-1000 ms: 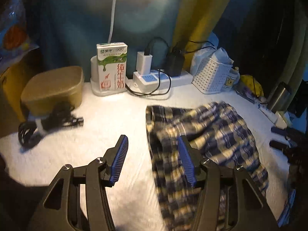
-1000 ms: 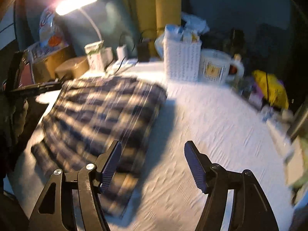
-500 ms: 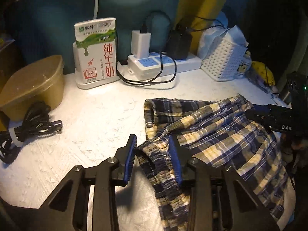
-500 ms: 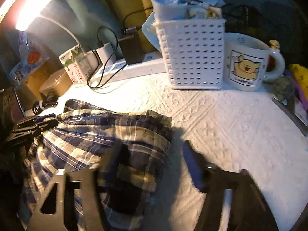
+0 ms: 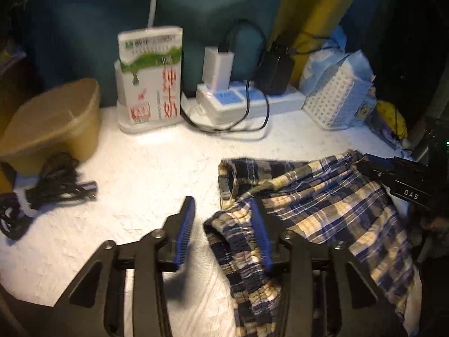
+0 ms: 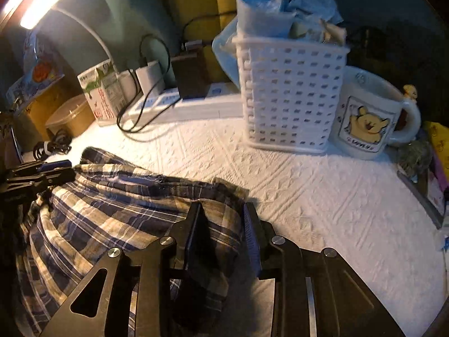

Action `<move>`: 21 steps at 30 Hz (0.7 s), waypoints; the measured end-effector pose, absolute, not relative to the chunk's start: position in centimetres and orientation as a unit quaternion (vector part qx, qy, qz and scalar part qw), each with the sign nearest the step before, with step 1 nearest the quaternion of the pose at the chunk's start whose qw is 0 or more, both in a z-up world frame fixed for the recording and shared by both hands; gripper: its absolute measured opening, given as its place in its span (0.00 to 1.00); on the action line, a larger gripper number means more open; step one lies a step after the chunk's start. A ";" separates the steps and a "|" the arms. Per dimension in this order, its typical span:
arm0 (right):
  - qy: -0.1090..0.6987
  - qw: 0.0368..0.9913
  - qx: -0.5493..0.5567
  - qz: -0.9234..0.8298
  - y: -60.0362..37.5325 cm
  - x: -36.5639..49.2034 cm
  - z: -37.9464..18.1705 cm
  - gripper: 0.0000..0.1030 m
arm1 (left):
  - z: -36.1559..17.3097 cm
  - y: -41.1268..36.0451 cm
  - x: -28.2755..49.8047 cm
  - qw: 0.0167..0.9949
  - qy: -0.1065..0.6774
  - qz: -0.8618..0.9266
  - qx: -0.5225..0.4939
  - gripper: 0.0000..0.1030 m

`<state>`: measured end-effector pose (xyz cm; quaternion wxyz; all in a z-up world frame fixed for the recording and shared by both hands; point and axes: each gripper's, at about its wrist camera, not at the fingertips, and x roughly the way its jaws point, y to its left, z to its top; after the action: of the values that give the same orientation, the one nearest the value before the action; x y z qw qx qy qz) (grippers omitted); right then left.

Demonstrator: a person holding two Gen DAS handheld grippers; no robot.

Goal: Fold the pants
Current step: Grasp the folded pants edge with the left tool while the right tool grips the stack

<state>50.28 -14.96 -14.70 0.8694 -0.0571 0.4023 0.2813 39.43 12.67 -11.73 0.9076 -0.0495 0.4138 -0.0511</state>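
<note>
Fold in progress: the pants (image 5: pixel 331 210) are lying rumpled on the white tabletop (image 5: pixel 134 185). The left gripper (image 5: pixel 221 233), jaws partly apart, is straddling the waistband without pinching it; the right gripper (image 6: pixel 224 236), jaws narrow, is bracketing a cloth edge, grip uncertain. Next, both jaws probably need closing before lifting.

Glowing warmly from a lamp (image 6: pixel 42 2) at upper left, glaring there; leaving corners sinking into darkness. Casting shadows across the white tablecloth (image 6: pixel 322 205). Smearing with motion blur, bending strongly at fisheye edges.
</note>
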 end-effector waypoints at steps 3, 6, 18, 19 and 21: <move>0.388 0.880 -0.050 0.270 -16.0 49.7 -13.0 0.29 | -10.4 12.7 38.9 0.913 0.402 -0.066 -0.039 0.45; 0.373 0.889 -0.041 0.262 -17.3 49.3 -11.3 0.35 | -10.1 12.7 38.9 0.915 0.395 -0.080 -0.031 0.47; 0.392 0.875 -0.016 0.283 -18.0 49.5 -12.3 0.80 | -14.3 11.3 41.6 0.886 0.449 -0.113 -0.032 0.67; 0.393 0.874 -0.018 0.285 -17.7 49.5 -12.6 0.80 | -14.5 11.2 41.8 0.883 0.454 -0.115 -0.030 0.67; 0.396 0.872 -0.020 0.288 -17.3 49.7 -13.0 0.80 | -14.6 10.8 41.8 0.885 0.450 -0.115 -0.016 0.67</move>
<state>49.66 -17.31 -13.05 0.8716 -0.0200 0.3964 0.2877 41.84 10.79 -14.65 0.8854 -0.0158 0.4501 -0.1152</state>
